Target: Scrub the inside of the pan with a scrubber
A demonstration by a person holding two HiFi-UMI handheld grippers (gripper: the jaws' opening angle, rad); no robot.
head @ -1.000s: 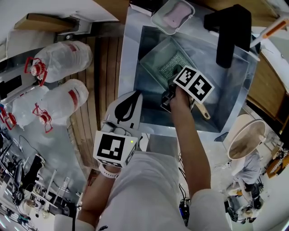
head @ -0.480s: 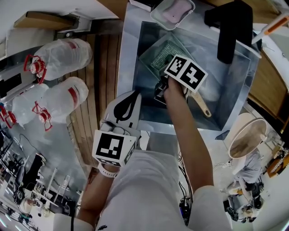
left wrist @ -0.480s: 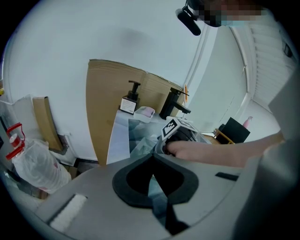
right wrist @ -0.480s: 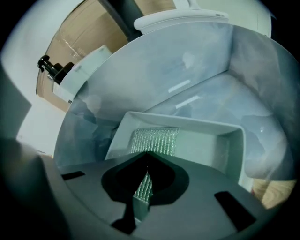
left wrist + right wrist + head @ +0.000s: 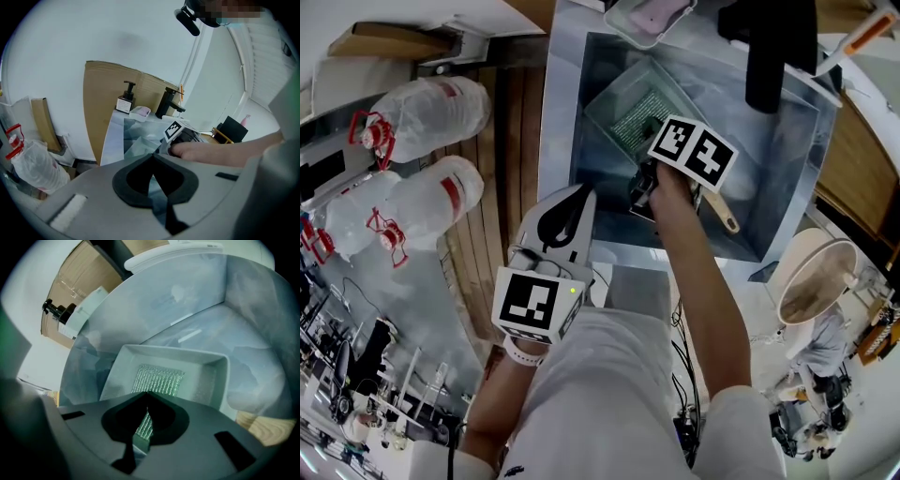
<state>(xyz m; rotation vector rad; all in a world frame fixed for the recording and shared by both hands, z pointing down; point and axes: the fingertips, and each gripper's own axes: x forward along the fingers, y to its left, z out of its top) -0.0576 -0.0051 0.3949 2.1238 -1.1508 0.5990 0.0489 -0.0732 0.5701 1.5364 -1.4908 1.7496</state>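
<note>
The right gripper (image 5: 146, 414) is pinching the green scrubber (image 5: 157, 379). Its jaws are almost pressed together on the near end, and the rest of the scrubber is lying flat on the floor of the grey pan (image 5: 213, 363). The pan is sitting inside the metal sink (image 5: 187, 301), and its wooden handle (image 5: 255, 423) is sticking out toward the person's right. The left gripper (image 5: 153, 161) is hanging outside the sink, just by its front edge, with its jaws pressed together and nothing between them. A black tap (image 5: 773, 56) is standing at the far side of the sink, and a dish with pink soap (image 5: 652, 19) is sitting beside it. Two big plastic bottles (image 5: 431, 122) are lying well off to the left.
</note>
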